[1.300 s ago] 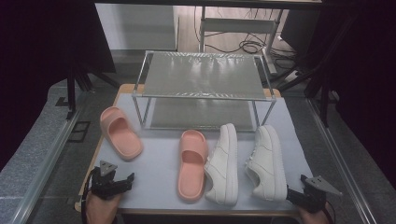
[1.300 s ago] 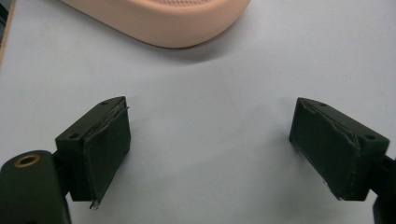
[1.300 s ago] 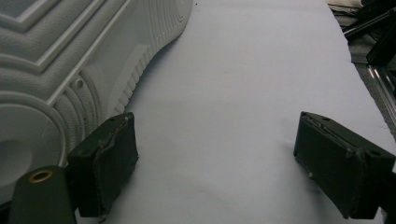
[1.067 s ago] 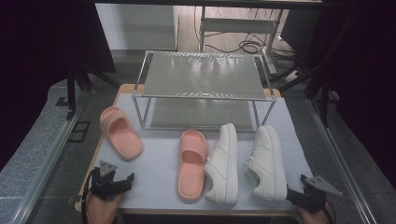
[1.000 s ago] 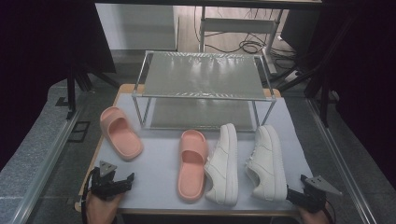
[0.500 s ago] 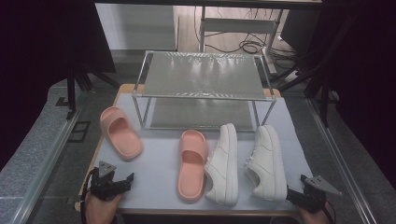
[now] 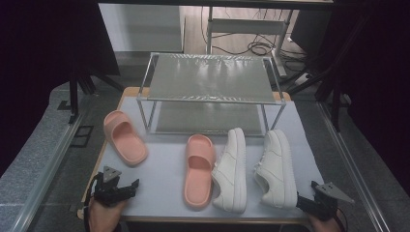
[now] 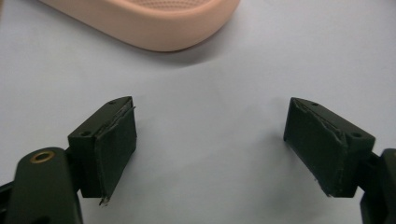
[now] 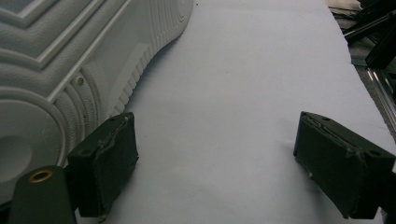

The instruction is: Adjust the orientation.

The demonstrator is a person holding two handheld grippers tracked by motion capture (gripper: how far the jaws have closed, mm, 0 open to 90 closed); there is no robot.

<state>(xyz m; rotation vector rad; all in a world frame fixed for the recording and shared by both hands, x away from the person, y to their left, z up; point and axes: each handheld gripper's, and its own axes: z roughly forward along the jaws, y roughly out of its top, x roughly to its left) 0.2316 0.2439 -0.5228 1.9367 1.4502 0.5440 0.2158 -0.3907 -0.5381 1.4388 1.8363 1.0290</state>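
- Left gripper (image 7: 126, 186): jaws wide apart and empty, resting low at the near left edge of the tabletop (image 7: 159, 176). The left pink slipper (image 7: 124, 137) lies just ahead of it, long axis running away and slightly leftward.
- Right gripper (image 7: 302, 203): jaws equally spread, holding nothing, at the near right edge. The heel of the right white sneaker (image 7: 277, 166) sits just beside its left jaw; the shoe's long axis points toward the shelf rack (image 7: 209, 77).
- Judgement: each gripper has its nearest shoe directly forward.

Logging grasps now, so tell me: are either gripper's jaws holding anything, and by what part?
Nothing is held. The left gripper and right gripper both have jaws open over bare table.
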